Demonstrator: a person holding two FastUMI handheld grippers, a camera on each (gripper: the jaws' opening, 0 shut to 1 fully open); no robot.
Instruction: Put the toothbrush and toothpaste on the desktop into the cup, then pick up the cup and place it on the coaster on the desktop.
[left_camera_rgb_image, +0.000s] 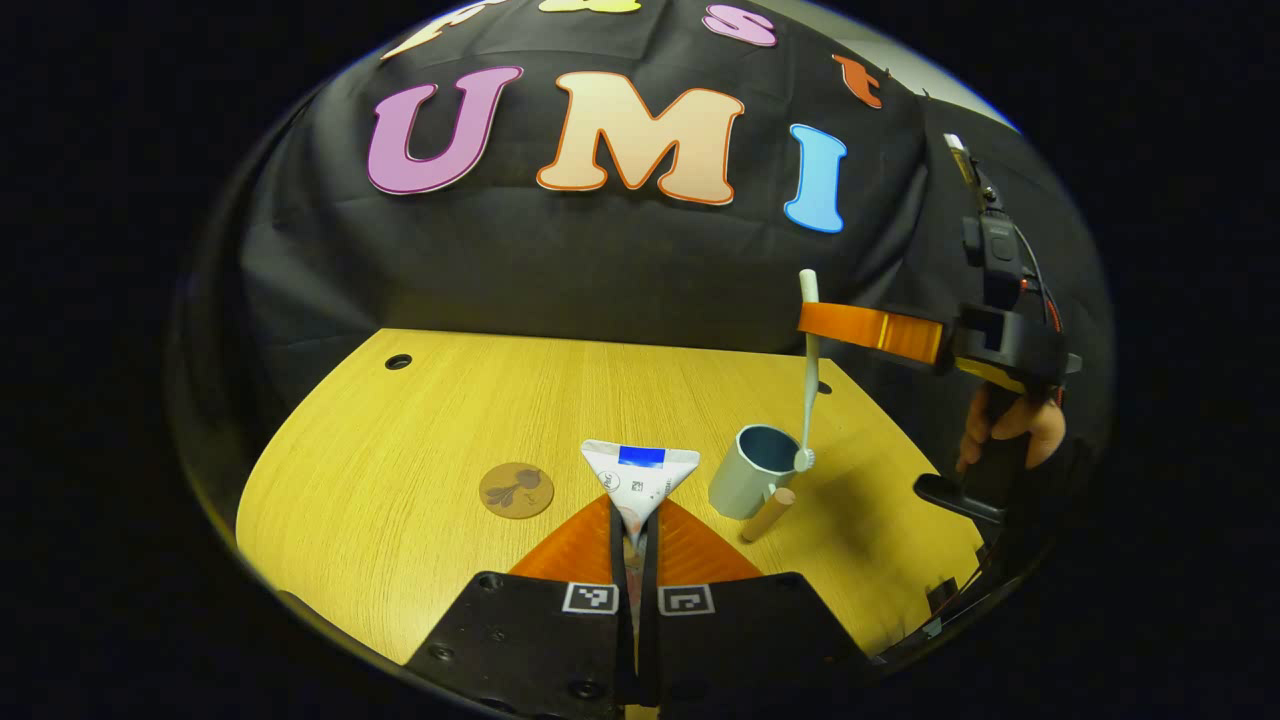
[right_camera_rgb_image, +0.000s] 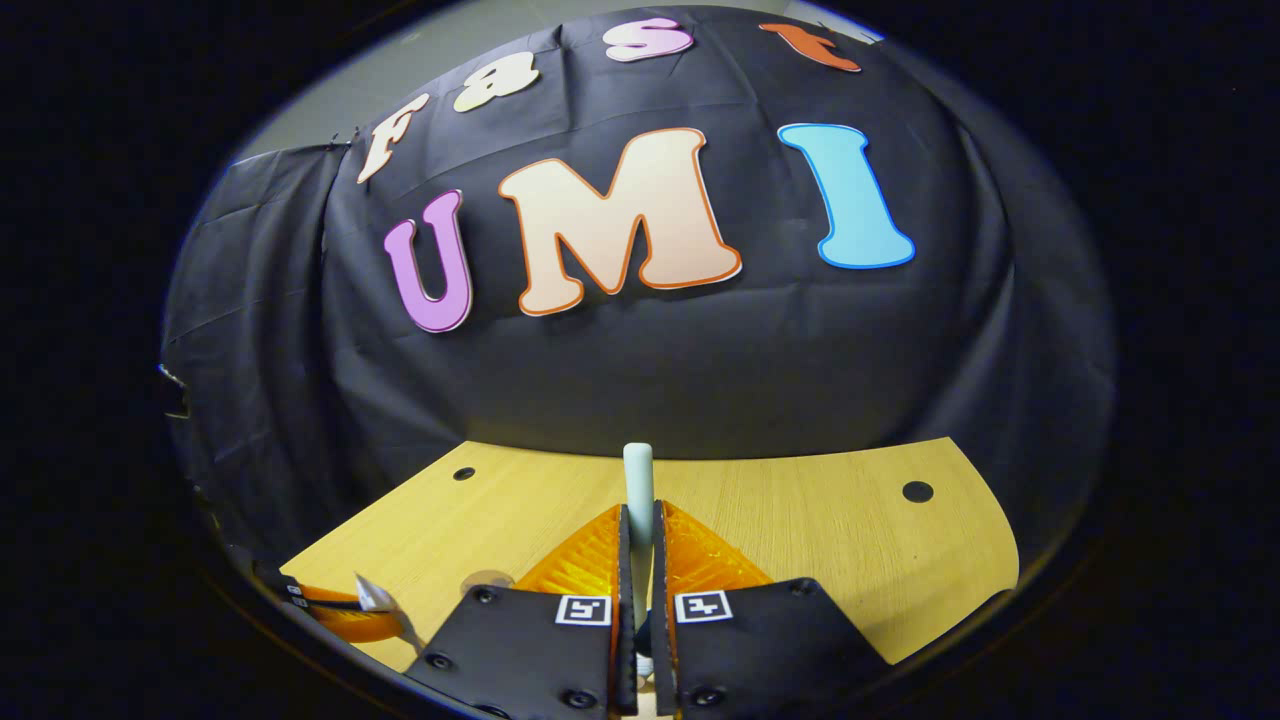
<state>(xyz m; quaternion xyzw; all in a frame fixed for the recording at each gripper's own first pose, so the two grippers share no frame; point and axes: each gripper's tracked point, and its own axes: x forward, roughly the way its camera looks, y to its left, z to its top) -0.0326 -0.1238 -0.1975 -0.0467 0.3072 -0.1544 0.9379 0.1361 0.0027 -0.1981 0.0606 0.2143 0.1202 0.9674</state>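
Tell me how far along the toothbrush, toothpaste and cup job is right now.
Nothing is in the cup yet. In hand: the right gripper is shut on the toothbrush, held upright with its head at the cup's rim; the left gripper is shut on the toothpaste, held above the desk. Left: drop both in, then move the cup onto the coaster, which is bare.

The left gripper view looks from low over the near edge of the desktop (left_camera_rgb_image: 420, 440) toward the booth wall, with the cup (left_camera_rgb_image: 752, 470) and coaster (left_camera_rgb_image: 516, 490) close ahead. The right gripper view sits higher, facing the same wall. Both share the desktop's far edge.
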